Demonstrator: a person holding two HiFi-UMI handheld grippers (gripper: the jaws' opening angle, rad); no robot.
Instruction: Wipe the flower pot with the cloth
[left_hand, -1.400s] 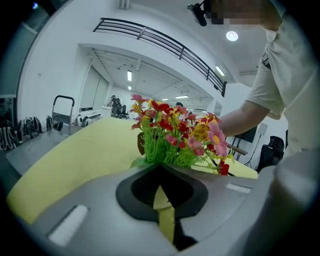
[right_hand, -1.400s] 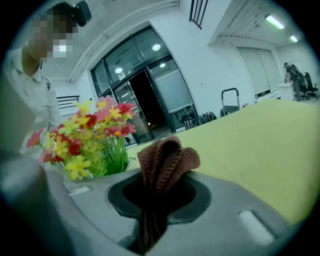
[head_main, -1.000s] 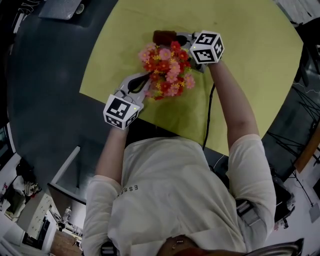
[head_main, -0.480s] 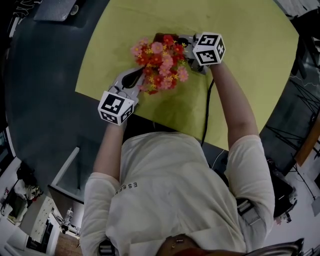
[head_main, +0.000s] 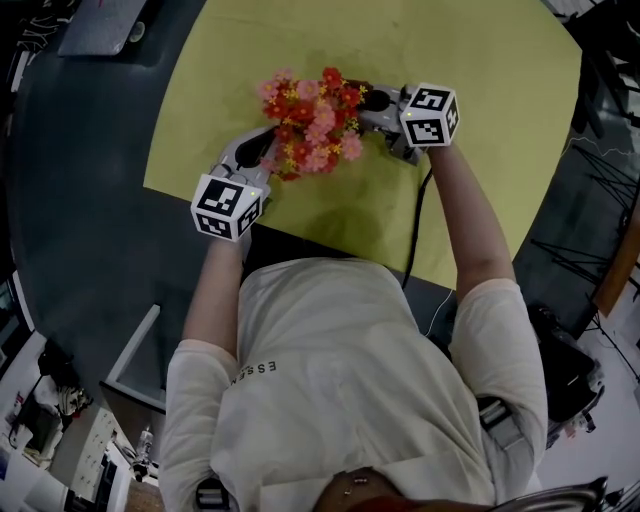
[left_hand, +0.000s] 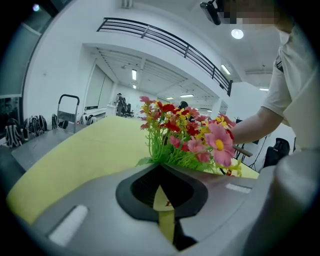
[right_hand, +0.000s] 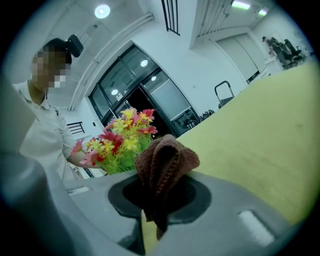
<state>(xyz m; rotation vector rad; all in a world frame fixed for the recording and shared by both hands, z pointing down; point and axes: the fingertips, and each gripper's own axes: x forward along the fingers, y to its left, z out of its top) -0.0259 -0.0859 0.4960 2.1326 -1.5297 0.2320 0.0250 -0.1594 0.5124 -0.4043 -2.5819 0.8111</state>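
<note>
A bunch of red, pink and yellow flowers (head_main: 310, 125) stands on the yellow tabletop (head_main: 470, 60); the blooms hide the pot beneath them. My left gripper (head_main: 266, 142) is shut, its tips tucked under the flowers' left side, and what they touch is hidden. In the left gripper view the jaws (left_hand: 163, 192) meet right in front of the green stems (left_hand: 165, 150). My right gripper (head_main: 380, 102) is beside the flowers on the right, shut on a bunched brown cloth (right_hand: 164, 161), which shows as a dark lump (head_main: 374, 99) from above.
The yellow top ends in an edge close to the person's body, with dark grey surface (head_main: 80, 180) to its left. A grey flat device (head_main: 100, 25) lies at the far left. A black cable (head_main: 415, 230) hangs from the right gripper.
The right gripper has carried the brown cloth from beyond the flowers round to their right side. The left gripper has kept its place against the flowers.
</note>
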